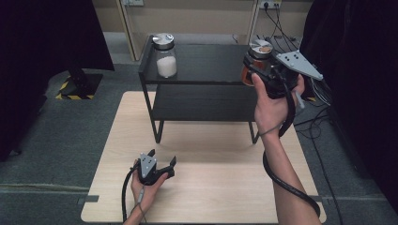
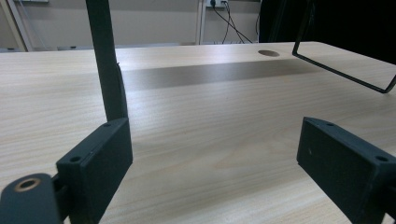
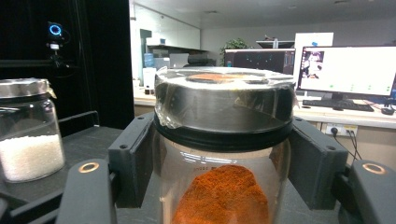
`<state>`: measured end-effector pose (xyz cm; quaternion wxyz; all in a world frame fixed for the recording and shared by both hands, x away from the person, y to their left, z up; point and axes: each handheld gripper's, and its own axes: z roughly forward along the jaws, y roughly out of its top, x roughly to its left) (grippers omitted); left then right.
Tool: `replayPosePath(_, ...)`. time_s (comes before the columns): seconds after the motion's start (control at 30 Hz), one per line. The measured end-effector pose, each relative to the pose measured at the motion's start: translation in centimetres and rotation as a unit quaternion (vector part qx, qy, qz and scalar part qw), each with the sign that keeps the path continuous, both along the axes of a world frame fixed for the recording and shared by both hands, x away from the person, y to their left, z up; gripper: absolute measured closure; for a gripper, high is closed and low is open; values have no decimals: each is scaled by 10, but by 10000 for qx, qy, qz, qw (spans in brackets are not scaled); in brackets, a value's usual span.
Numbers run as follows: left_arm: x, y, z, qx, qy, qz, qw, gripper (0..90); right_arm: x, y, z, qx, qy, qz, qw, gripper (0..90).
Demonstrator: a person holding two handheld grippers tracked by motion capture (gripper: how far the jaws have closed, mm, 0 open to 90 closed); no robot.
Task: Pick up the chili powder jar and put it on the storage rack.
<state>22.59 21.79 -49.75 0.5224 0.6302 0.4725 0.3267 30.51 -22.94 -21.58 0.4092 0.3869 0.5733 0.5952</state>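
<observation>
A glass jar of orange powder (image 1: 259, 48) with a metal lid is at the right end of the black shelf's top board (image 1: 206, 61). My right gripper (image 1: 252, 68) is shut on it, and in the right gripper view the jaws clamp the jar (image 3: 224, 186) just under the lid. I cannot tell whether the jar touches the board. A second jar with white grains (image 1: 165, 60) stands at the left end of the board, also seen in the right gripper view (image 3: 29, 140). My left gripper (image 1: 162, 160) rests low on the wooden table (image 1: 225, 197), open and with nothing between its jaws (image 2: 212, 158).
The two-tier black shelf stands on the far half of the table. Its front left leg (image 2: 106, 65) rises just ahead of my left gripper, and a foot bar (image 2: 345, 74) lies farther right. Cables (image 1: 291, 183) trail from the right gripper along the forearm.
</observation>
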Motion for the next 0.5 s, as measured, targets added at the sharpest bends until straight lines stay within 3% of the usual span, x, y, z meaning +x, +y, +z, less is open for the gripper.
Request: replayPosePath(0.5, 0, 0, 0, -4, 11, -21, 10000, 101, 18, 3, 6, -36, 133, -107, 9998, 322)
